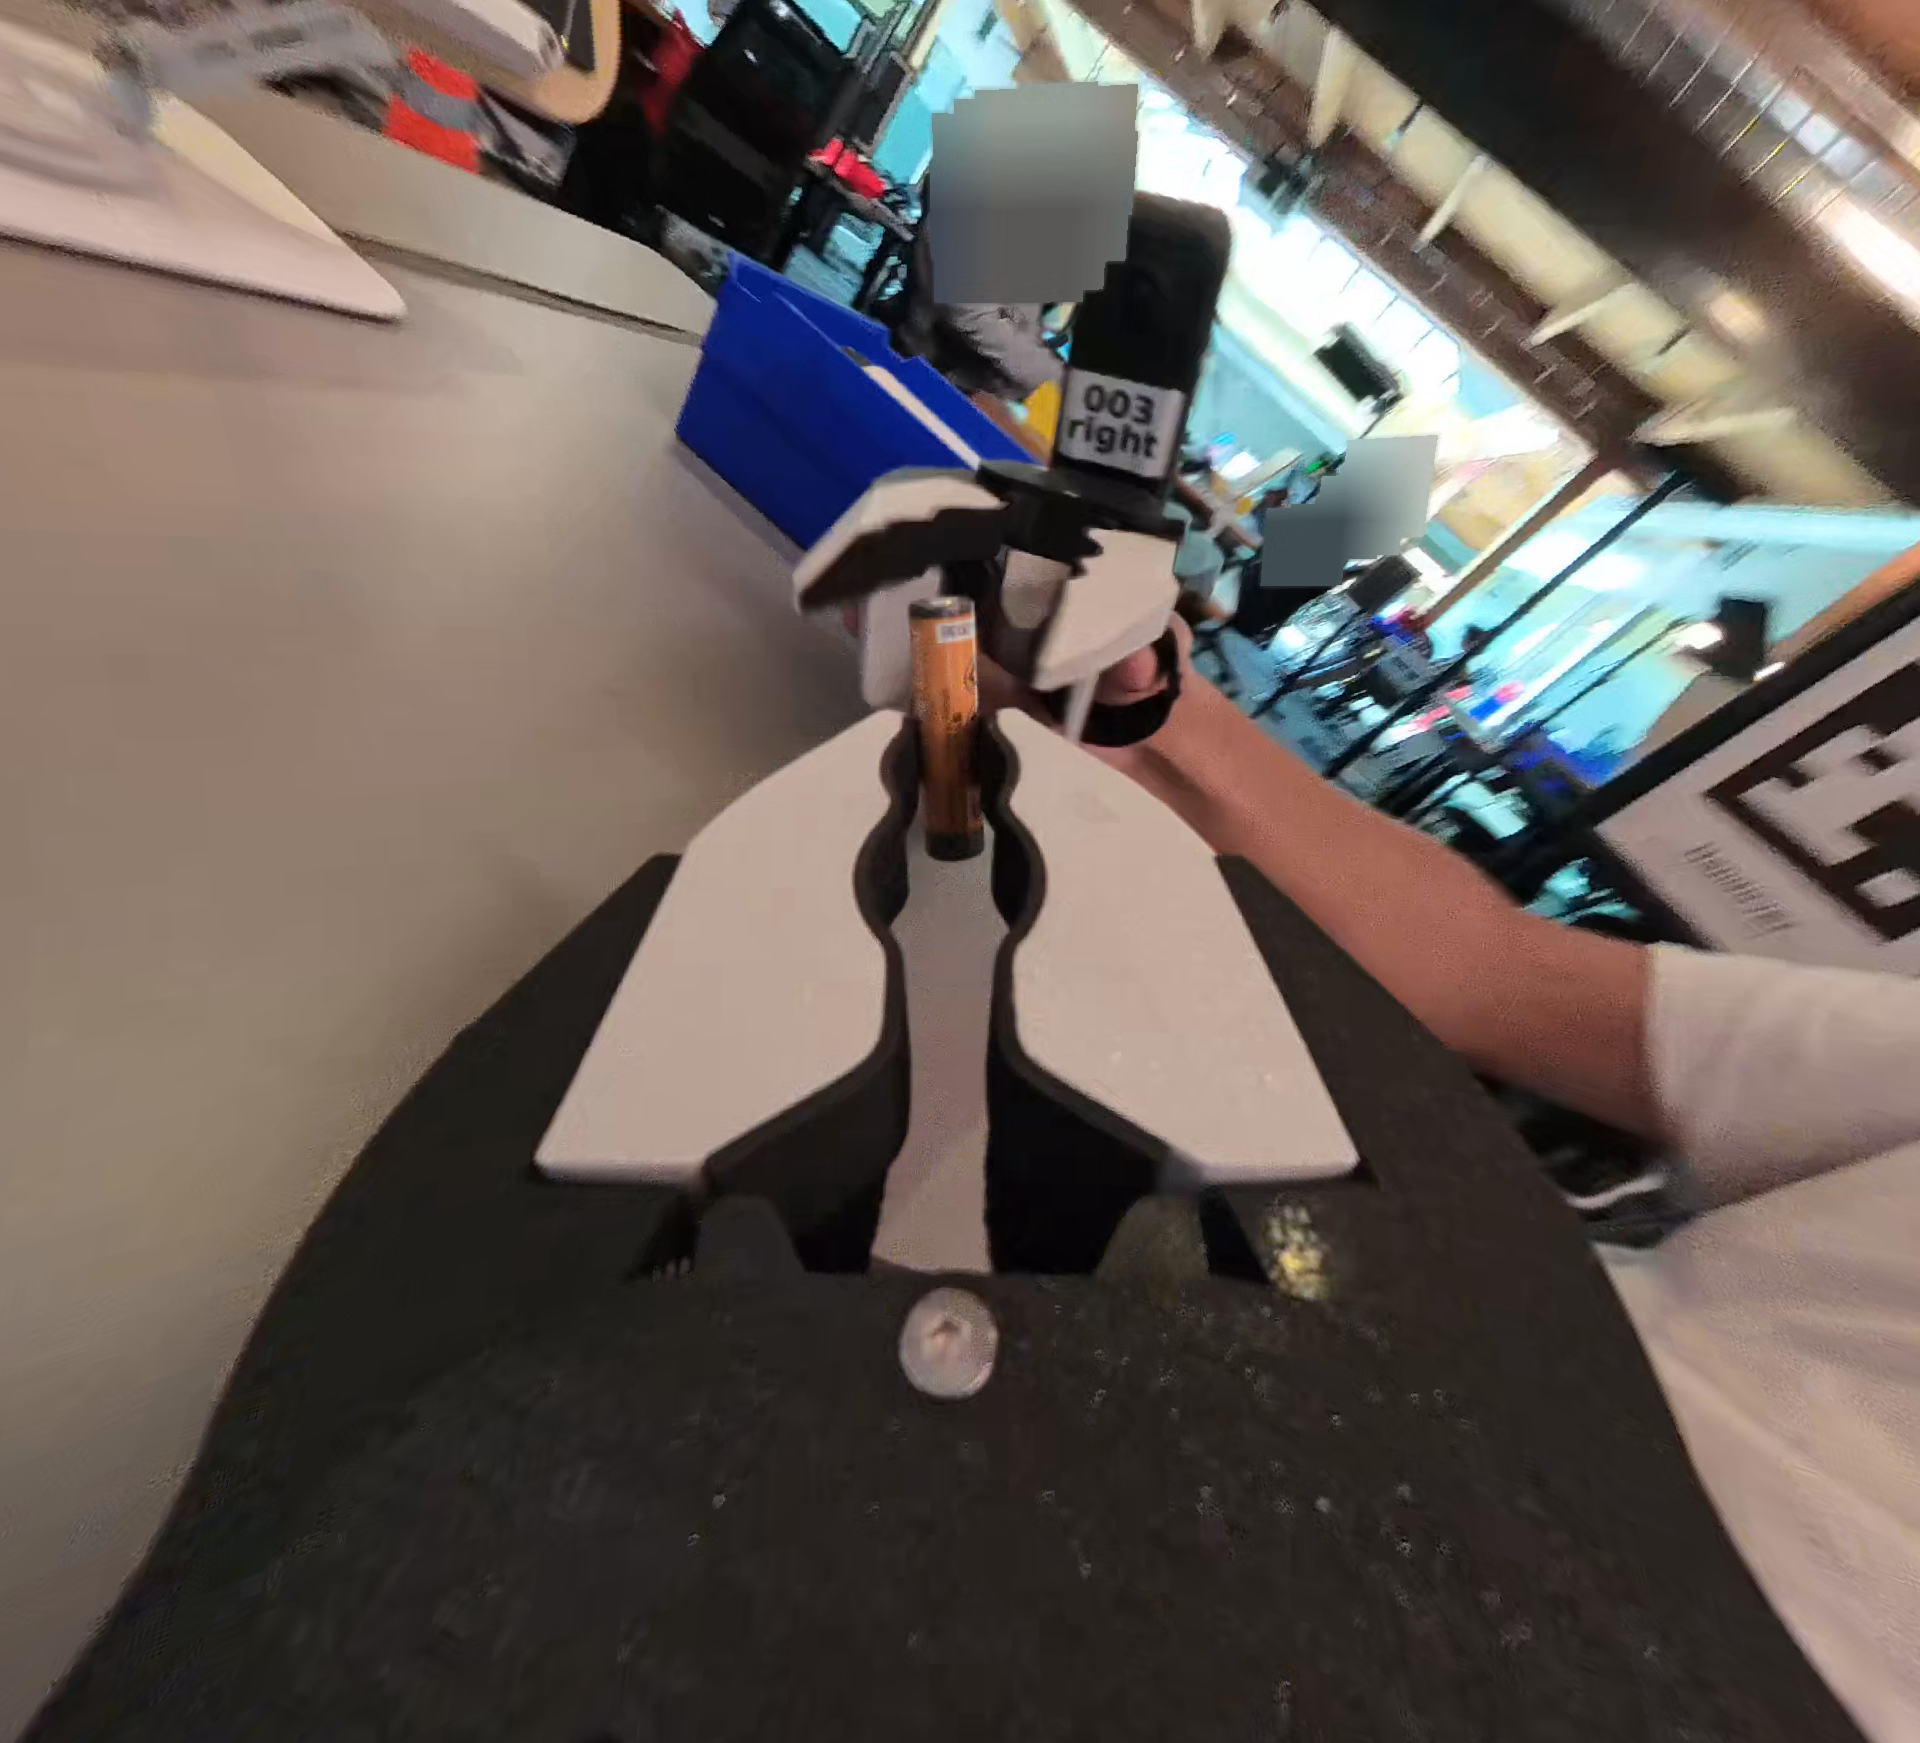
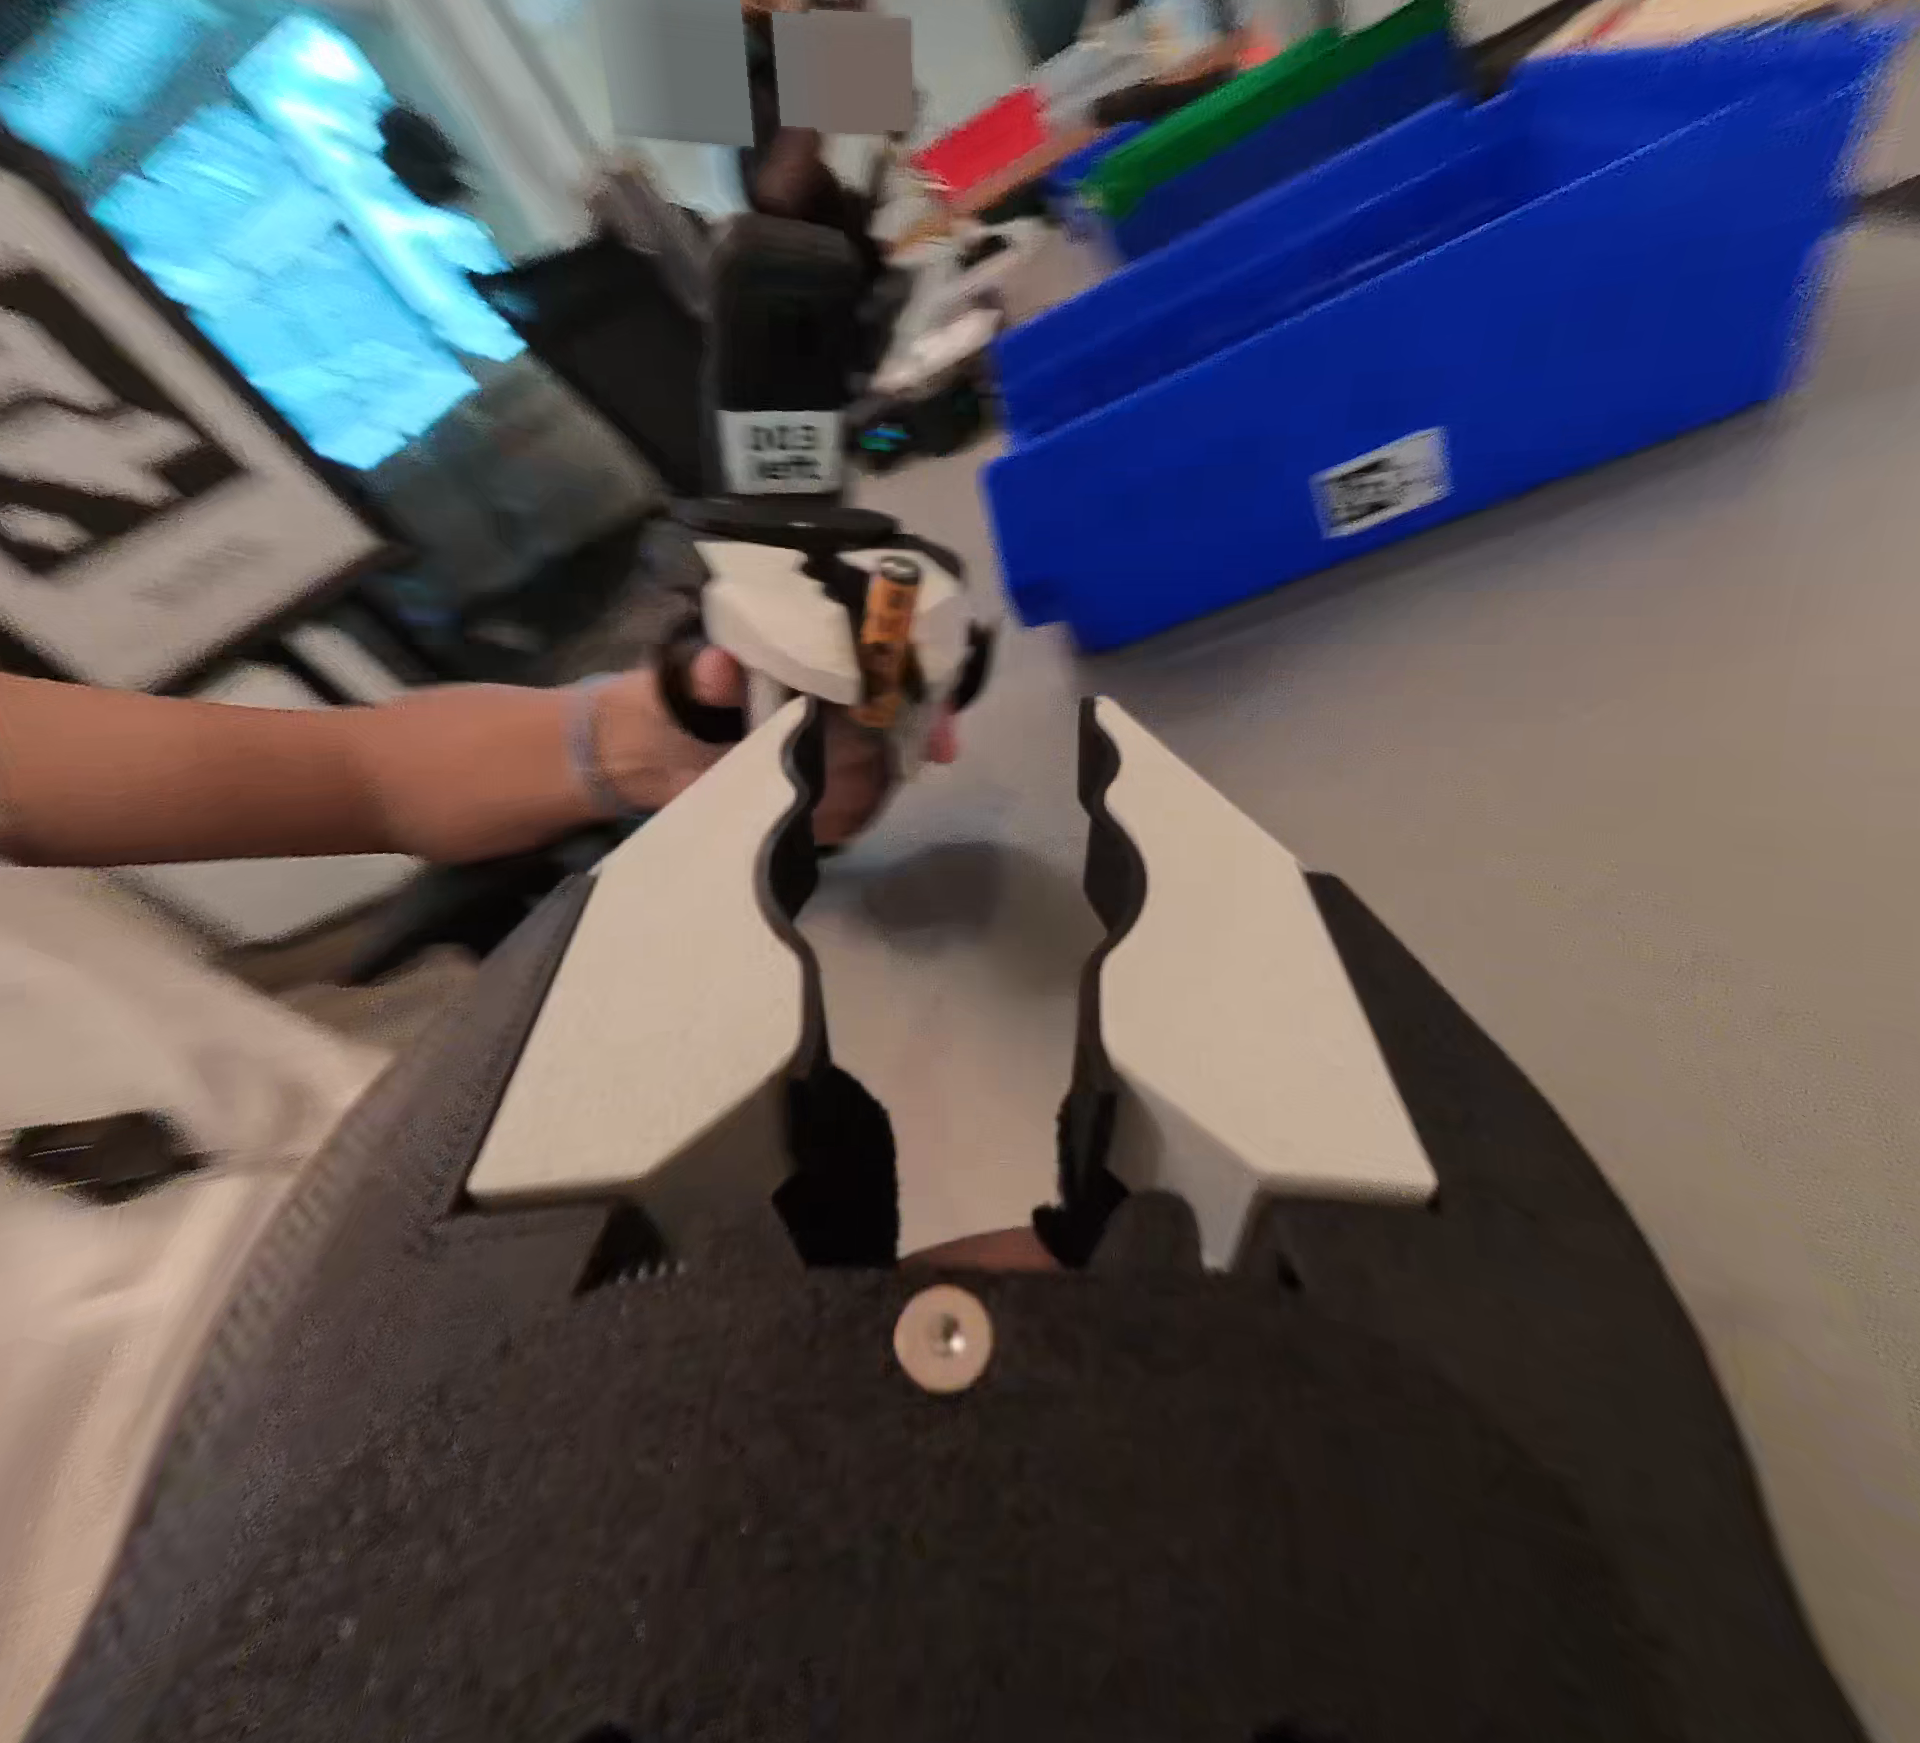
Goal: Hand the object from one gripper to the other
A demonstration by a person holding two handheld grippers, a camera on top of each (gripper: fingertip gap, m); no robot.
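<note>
Left wrist view puts the left gripper [image 1: 943,758] at frame centre, its fingers drawn narrow on a battery [image 1: 943,727] that stands upright between the tips. Just above it in the frame, the right gripper [image 1: 971,623] faces it, fingers spread; whether those fingers already reach around the battery's top, I cannot tell from here.

In the right wrist view the right gripper [image 2: 940,758] sits at lower centre with its fingers wide and nothing between them. The battery [image 2: 886,644] shows left of centre, pinched in the left gripper [image 2: 883,654], up and to the left of the right one's gap. A blue bin [image 2: 1403,405] rests on the table [image 2: 1455,862] at upper right.

To my eye this is the approach just ahead of the handover: the battery is not yet passed. The next move calls for lining the open gap up around the battery's free upper end and squeezing shut; only once that grip is firm should the left gripper let go.
</note>
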